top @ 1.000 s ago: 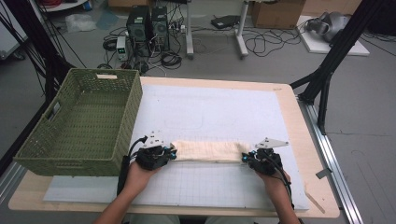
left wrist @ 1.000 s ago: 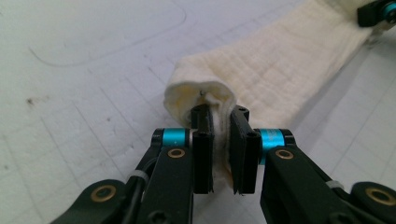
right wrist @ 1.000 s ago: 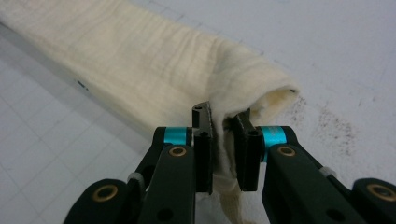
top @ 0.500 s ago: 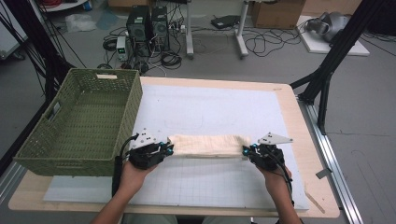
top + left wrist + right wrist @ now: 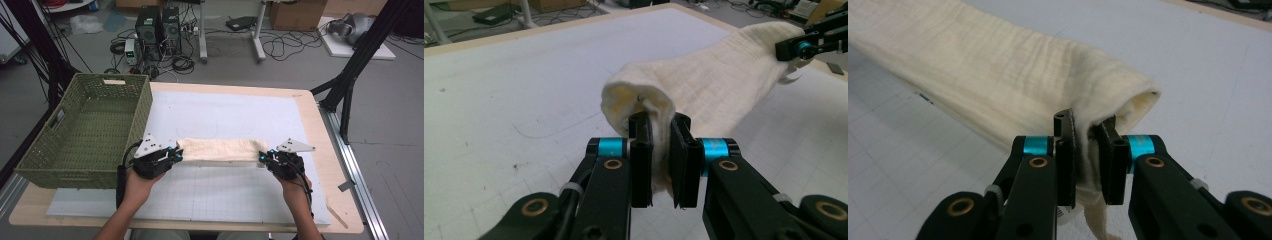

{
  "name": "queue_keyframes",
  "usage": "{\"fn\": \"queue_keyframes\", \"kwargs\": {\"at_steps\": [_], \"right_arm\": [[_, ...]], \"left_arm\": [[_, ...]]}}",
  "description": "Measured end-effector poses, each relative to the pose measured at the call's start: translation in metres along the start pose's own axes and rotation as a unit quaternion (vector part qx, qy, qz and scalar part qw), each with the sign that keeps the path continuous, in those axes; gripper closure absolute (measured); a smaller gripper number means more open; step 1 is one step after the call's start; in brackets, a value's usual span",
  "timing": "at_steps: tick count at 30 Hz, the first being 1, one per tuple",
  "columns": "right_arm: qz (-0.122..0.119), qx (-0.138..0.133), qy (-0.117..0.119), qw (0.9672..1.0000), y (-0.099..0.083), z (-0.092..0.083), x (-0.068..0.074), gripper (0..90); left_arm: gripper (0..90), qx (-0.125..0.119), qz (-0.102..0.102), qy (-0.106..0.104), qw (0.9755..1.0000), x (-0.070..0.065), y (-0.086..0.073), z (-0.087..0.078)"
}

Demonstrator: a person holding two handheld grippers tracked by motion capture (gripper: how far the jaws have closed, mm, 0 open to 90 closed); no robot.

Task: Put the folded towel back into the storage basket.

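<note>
The cream cloth (image 5: 220,149) hangs stretched between 2 tools — left tool (image 5: 174,153) and right tool (image 5: 263,158) each pinch an end — lifted higher off the worktop (image 5: 225,112) than before. Beside it, the green basket (image 5: 85,131) is empty.

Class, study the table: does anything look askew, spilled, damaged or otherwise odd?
Nothing stands out. The cream folded cloth hangs evenly between the left gripper and right gripper; the green woven basket sits upright.
</note>
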State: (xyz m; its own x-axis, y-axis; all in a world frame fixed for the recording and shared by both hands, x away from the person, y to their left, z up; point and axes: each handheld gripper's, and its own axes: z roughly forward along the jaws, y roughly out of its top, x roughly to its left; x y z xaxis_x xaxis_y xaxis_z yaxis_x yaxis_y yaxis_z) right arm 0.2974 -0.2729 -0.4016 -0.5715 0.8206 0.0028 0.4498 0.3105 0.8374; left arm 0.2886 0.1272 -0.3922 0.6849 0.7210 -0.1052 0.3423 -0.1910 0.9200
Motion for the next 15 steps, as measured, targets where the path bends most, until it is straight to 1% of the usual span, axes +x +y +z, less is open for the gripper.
{"fn": "queue_keyframes", "kwargs": {"at_steps": [4,6,10,13,15], "right_arm": [[-0.006,-0.007,-0.006,0.9999,0.006,-0.002,0.001,80.8],[-0.011,-0.008,-0.009,0.9999,0.008,-0.002,0.001,80.8],[-0.020,-0.004,-0.010,0.9997,0.013,0.001,0.001,80.8],[-0.023,-0.004,-0.010,0.9997,0.021,0.005,0.001,80.8],[-0.027,-0.007,-0.006,0.9996,0.028,0.009,0.001,80.8]], "left_arm": [[80.6,-0.006,0.001,0.001,1.0000,0.000,0.004,-0.002],[80.6,-0.008,0.002,-0.001,1.0000,0.000,0.006,-0.004],[80.6,-0.014,0.004,0.003,0.9999,0.000,0.011,-0.009],[80.6,-0.020,0.005,0.010,0.9997,0.002,0.016,-0.014],[80.6,-0.027,0.002,0.012,0.9995,0.004,0.019,-0.019]]}}
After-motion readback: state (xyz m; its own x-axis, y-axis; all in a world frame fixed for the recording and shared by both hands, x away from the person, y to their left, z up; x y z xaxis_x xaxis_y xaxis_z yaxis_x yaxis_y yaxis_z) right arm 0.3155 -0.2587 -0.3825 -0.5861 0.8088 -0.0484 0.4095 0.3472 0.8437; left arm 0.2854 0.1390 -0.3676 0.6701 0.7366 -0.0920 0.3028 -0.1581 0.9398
